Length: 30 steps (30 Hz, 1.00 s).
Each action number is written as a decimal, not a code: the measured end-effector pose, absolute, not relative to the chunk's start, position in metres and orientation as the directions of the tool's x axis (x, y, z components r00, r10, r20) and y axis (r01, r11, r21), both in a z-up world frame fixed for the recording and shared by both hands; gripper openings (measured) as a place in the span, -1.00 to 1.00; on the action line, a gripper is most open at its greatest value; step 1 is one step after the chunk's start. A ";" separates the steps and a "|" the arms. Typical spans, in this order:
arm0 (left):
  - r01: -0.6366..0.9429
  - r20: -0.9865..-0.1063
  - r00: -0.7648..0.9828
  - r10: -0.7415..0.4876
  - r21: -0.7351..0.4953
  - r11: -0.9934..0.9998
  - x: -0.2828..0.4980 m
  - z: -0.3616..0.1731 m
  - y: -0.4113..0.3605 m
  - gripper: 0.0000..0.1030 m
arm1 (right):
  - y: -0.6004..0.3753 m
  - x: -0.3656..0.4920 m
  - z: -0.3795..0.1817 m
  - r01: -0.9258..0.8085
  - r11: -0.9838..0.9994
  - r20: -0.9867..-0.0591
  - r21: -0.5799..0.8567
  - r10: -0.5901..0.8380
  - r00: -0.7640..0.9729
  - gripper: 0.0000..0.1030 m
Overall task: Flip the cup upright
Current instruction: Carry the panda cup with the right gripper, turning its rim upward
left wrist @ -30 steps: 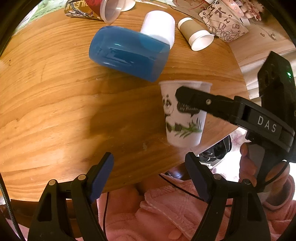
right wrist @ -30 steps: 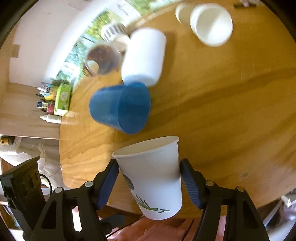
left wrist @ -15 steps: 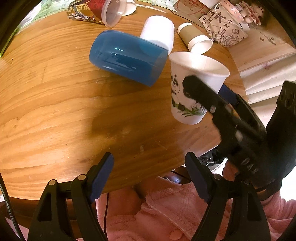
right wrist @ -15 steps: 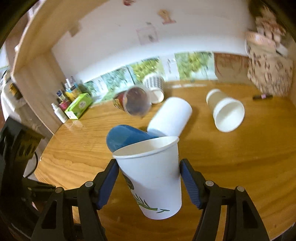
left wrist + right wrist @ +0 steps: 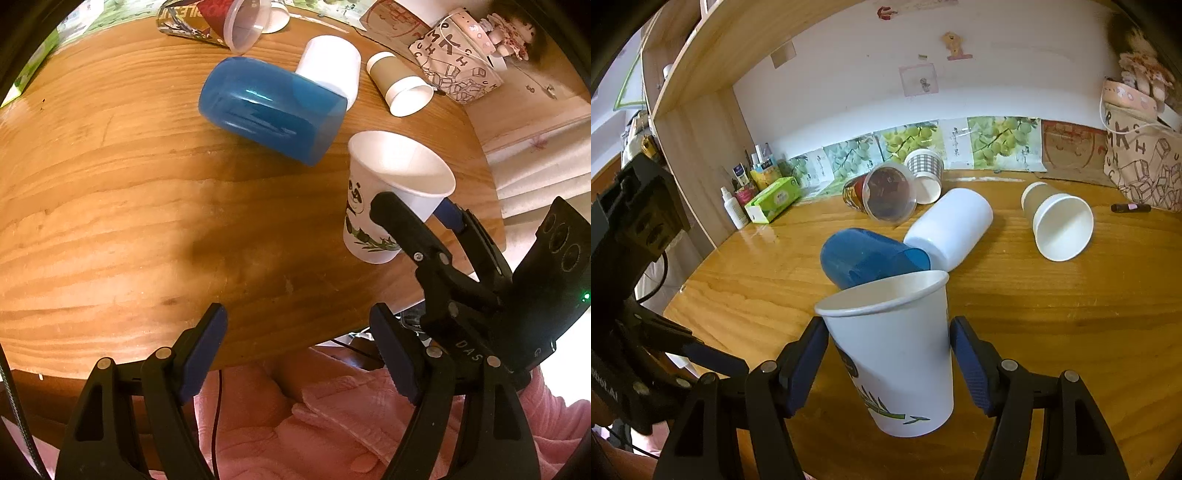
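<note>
A white paper cup with a panda print (image 5: 373, 206) (image 5: 897, 362) is mouth up near the table's front right edge. My right gripper (image 5: 891, 358) (image 5: 413, 210) has its blue pads against both sides of it. I cannot tell whether its base rests on the wood. My left gripper (image 5: 299, 354) is open and empty, over the table's front edge, left of and nearer than the cup.
On the round wooden table (image 5: 110, 206) lie a blue cup (image 5: 269, 109), a white cup (image 5: 328, 66), a brown-sleeved paper cup (image 5: 400, 86), a clear cup (image 5: 236, 22) and a checked cup (image 5: 923, 173). A patterned bag (image 5: 1141, 162) stands back right. Bottles (image 5: 733, 206) and a green box stand at the left.
My right gripper has turned the panda cup from mouth-away to mouth up and moved it down toward the table near the front right. My left gripper has stayed still.
</note>
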<state>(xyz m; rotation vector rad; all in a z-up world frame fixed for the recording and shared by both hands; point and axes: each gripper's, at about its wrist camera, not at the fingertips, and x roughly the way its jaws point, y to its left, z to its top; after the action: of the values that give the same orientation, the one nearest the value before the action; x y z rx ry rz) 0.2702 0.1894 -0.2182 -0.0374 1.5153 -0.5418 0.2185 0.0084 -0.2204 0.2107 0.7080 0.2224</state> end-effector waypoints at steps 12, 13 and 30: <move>0.300 -0.932 -0.019 -0.363 -0.352 0.887 0.259 -0.217 0.182 0.60 | -0.001 0.197 -0.229 -0.147 0.960 -0.639 0.236 0.268 0.721 0.26; 0.298 -0.931 -0.017 -0.364 -0.353 0.887 0.258 -0.217 0.181 0.60 | -0.002 0.195 -0.229 -0.149 0.960 -0.642 0.236 0.269 0.718 0.26; 0.243 -0.936 -0.030 -0.351 -0.348 0.905 0.233 -0.221 0.178 0.60 | -0.002 0.177 -0.240 -0.190 0.950 -0.698 0.248 0.311 0.645 0.44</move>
<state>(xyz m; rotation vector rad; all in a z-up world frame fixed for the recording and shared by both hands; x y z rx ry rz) 0.2327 0.1775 -0.2207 -0.0879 1.5283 -0.4772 0.1774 -0.0022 -0.2404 0.1570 0.8215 0.2868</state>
